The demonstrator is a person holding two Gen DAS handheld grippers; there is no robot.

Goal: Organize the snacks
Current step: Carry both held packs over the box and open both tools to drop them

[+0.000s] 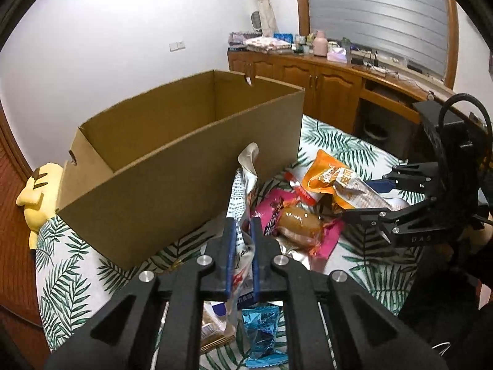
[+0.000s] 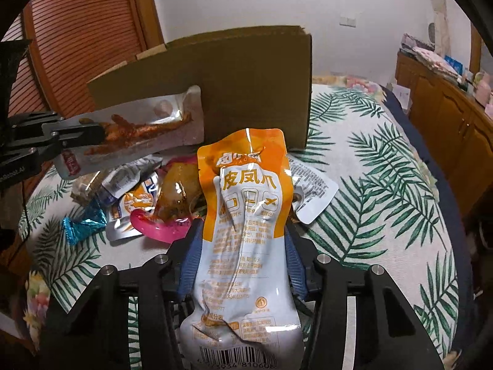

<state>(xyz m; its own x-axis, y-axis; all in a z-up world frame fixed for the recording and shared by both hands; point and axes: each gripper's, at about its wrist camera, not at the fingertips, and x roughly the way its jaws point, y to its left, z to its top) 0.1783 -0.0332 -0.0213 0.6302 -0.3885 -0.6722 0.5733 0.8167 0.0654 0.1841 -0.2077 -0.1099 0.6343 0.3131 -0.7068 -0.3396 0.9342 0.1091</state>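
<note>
Orange-and-white chicken-feet pouch (image 2: 246, 231) sits clamped between the right gripper (image 2: 243, 246) pads, barcode end toward the camera, orange top pointing at the cardboard box (image 2: 246, 92). In the left view the same pouch (image 1: 339, 185) hangs lifted over the pile, right gripper (image 1: 385, 197) closed on its white end. Probably held by the tail so it can drop in top-first.

Left gripper (image 1: 240, 246) is closed on a silver clear-window pouch (image 1: 246, 185), pinched edge-on so it stands up between the blue pads; the right view shows it (image 2: 138, 129) held out flat in front of the box wall, raised off the bed. Both tongs loaded, so likely two items go in on one trip.

Box (image 1: 185, 160) stands open on the leaf-print bedspread (image 2: 369, 185), toward the bed's far left side, near wall facing the pile; interior looks empty as far as visible.

Remaining pile lies just beside the box's near right corner: pink-wrapped brown snack (image 1: 302, 225), blue foil packet (image 1: 262, 333), white printed packet (image 2: 311, 188), a few more I can't identify.

Yellow plush (image 1: 40, 197) at the bed's left edge, behind the box. Wooden cabinet (image 1: 323, 86) beyond the far edge.

Judgement: carry phase, early in the task; next is clearing the box rim before release.
</note>
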